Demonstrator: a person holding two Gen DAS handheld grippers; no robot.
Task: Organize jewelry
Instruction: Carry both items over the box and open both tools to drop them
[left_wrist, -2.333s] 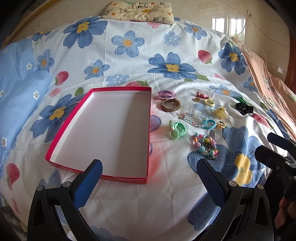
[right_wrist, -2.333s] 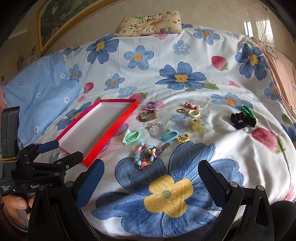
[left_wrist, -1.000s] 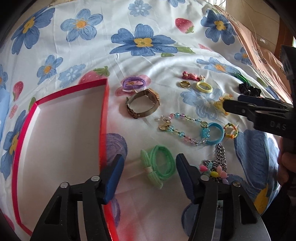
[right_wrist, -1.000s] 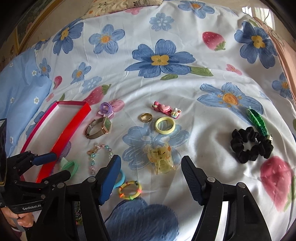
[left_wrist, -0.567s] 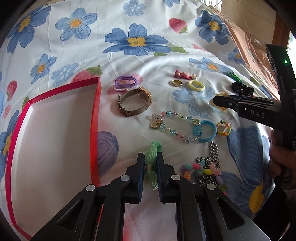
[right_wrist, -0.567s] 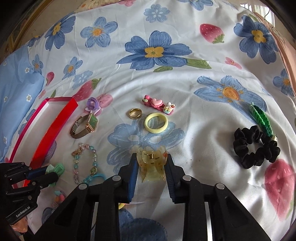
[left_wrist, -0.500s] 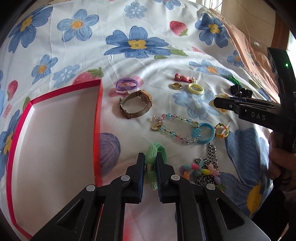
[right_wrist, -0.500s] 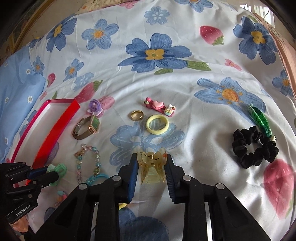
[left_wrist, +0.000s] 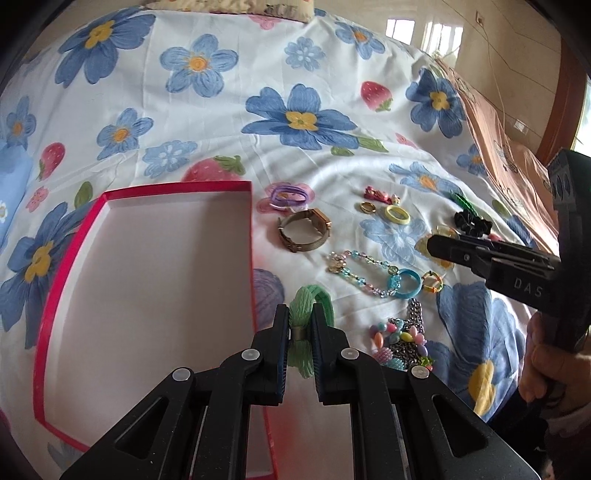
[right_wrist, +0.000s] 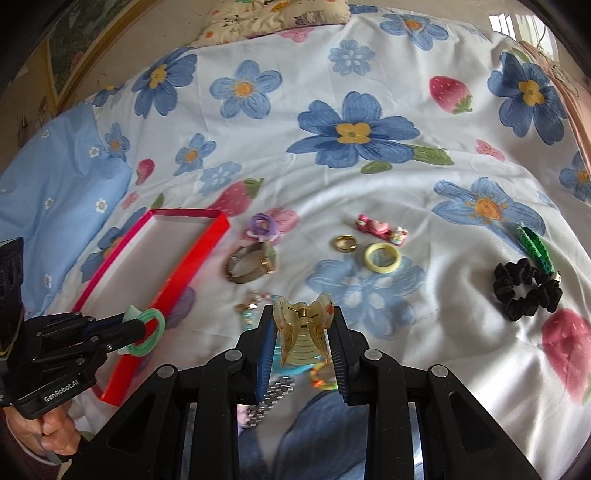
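Note:
My left gripper (left_wrist: 299, 325) is shut on a green hair tie (left_wrist: 308, 295), lifted just right of the red box (left_wrist: 66, 273), whose white inside is empty. In the right wrist view that green hair tie (right_wrist: 149, 330) hangs over the red box's (right_wrist: 173, 284) near corner. My right gripper (right_wrist: 303, 339) is shut on a translucent yellow claw clip (right_wrist: 303, 325), raised above the bedspread. On the bed lie a watch (left_wrist: 304, 230), a purple hair tie (left_wrist: 288, 194), a bead bracelet (left_wrist: 362, 273), a blue ring (left_wrist: 404, 288), a gold ring (right_wrist: 345, 243), a yellow ring (right_wrist: 382, 256) and a pink clip (right_wrist: 382, 226).
A black scrunchie (right_wrist: 526, 288) and a green clip (right_wrist: 533, 245) lie at the right. A bead and chain pile (left_wrist: 402, 336) sits near my left fingers. A blue pillow (right_wrist: 55, 199) lies left, a patterned cushion (right_wrist: 273, 14) at the far edge. A hand (left_wrist: 550, 365) holds the right gripper.
Both grippers closed: the left on the green hair tie, the right on the yellow claw clip. Both have since lifted their items off the bedspread, the left shifting toward the box.

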